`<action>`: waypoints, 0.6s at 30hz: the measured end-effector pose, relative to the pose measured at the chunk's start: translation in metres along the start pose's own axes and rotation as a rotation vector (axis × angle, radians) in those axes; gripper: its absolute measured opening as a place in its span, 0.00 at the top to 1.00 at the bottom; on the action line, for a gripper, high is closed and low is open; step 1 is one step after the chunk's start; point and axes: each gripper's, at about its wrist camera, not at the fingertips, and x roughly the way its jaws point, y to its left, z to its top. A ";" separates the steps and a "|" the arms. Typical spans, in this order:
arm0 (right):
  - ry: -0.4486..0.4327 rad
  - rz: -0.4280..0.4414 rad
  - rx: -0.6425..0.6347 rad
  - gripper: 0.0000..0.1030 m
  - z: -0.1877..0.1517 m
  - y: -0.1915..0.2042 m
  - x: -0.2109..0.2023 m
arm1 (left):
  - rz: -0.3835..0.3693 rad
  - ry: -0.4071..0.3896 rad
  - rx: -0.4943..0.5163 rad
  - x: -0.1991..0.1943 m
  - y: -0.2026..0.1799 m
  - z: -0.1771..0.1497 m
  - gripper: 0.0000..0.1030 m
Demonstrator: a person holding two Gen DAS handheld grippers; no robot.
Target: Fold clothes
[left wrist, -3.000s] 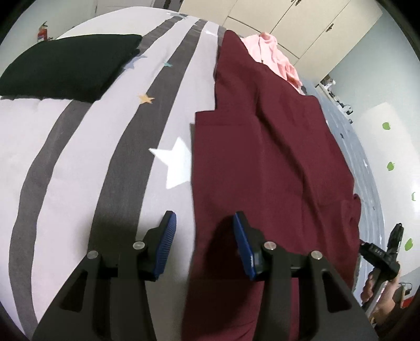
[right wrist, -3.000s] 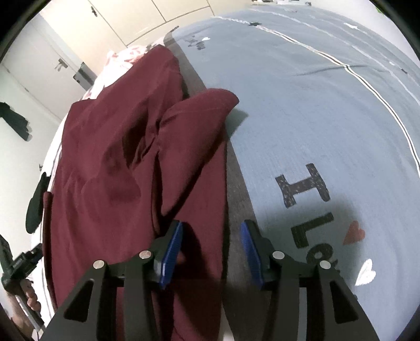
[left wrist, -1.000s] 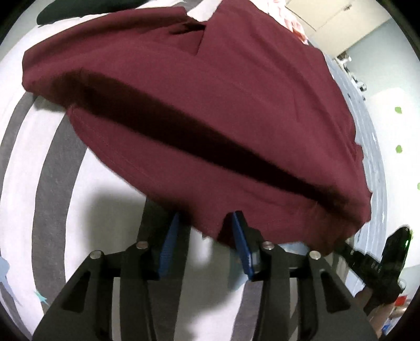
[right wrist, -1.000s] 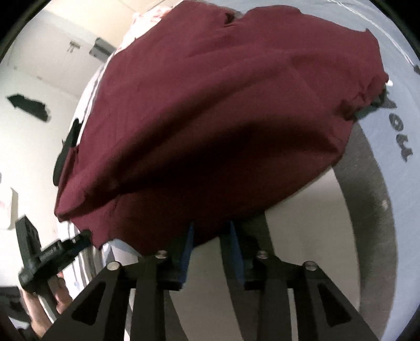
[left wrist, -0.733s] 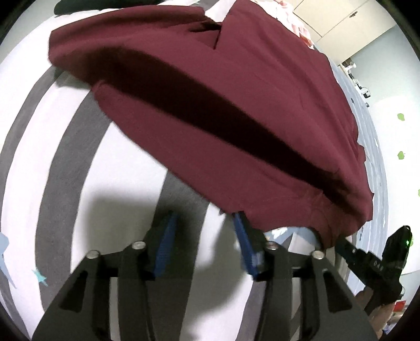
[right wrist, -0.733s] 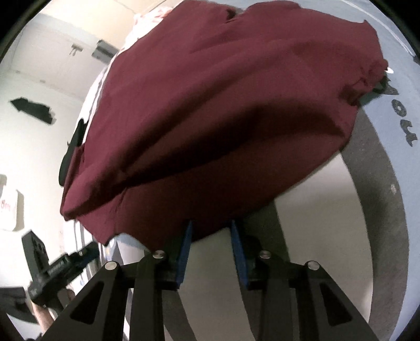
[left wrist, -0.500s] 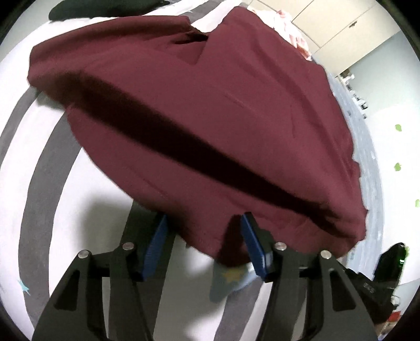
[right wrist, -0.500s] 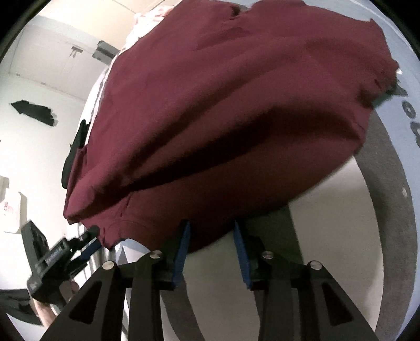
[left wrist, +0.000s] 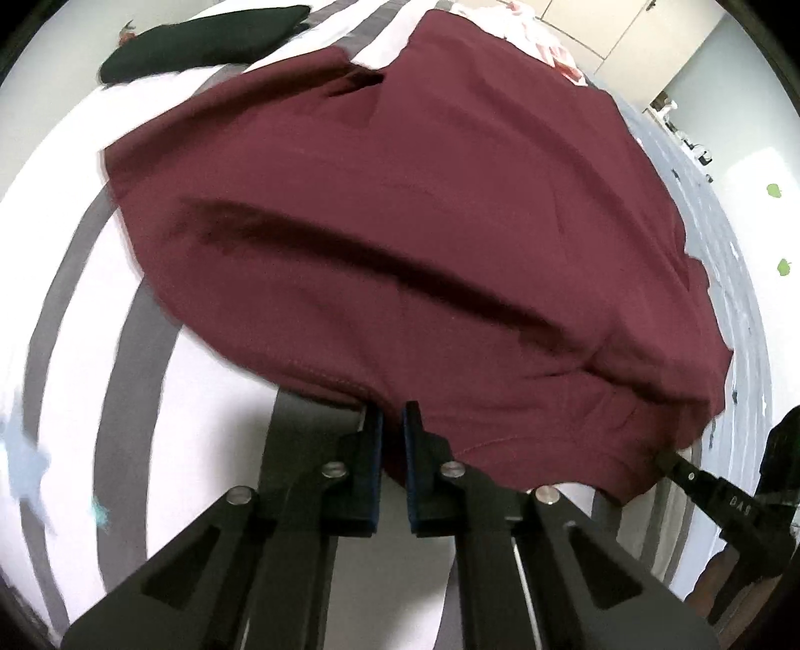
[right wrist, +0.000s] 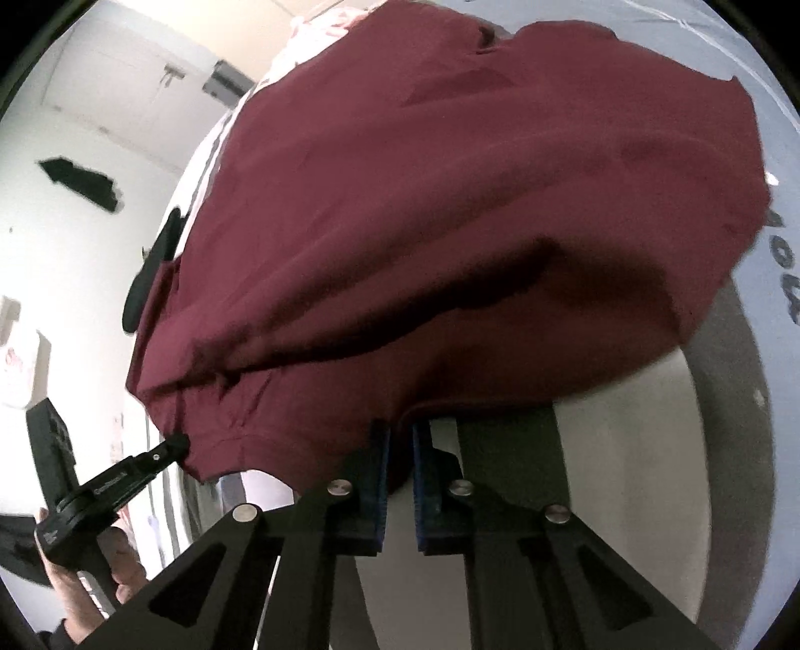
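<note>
Left wrist view: left tool just closed, clamped on hem of maroon shirt. Right tool same, jaws just closed, pinching same hem further along. Shirt draped ahead of both tools, near edge lifted off bed. Sleeves look tucked in; lengthwise fold not yet done. Bare bed beside and under tools; black garment and pink garment beyond shirt.

Striped bedspread bears maroon garment, black pillow.
</note>
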 end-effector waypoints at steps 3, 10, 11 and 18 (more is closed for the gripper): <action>0.032 -0.009 -0.021 0.94 -0.016 0.001 -0.009 | 0.001 0.040 -0.009 -0.015 0.010 -0.033 0.95; 0.079 -0.049 -0.038 0.94 -0.041 -0.002 -0.018 | -0.014 0.078 -0.014 -0.019 0.019 -0.062 0.94; 0.091 -0.049 -0.041 0.93 -0.040 -0.001 -0.014 | -0.020 0.083 -0.027 -0.016 0.022 -0.061 0.91; 0.105 -0.082 -0.100 0.87 -0.039 0.010 -0.018 | 0.006 0.046 -0.029 -0.035 0.052 -0.068 0.59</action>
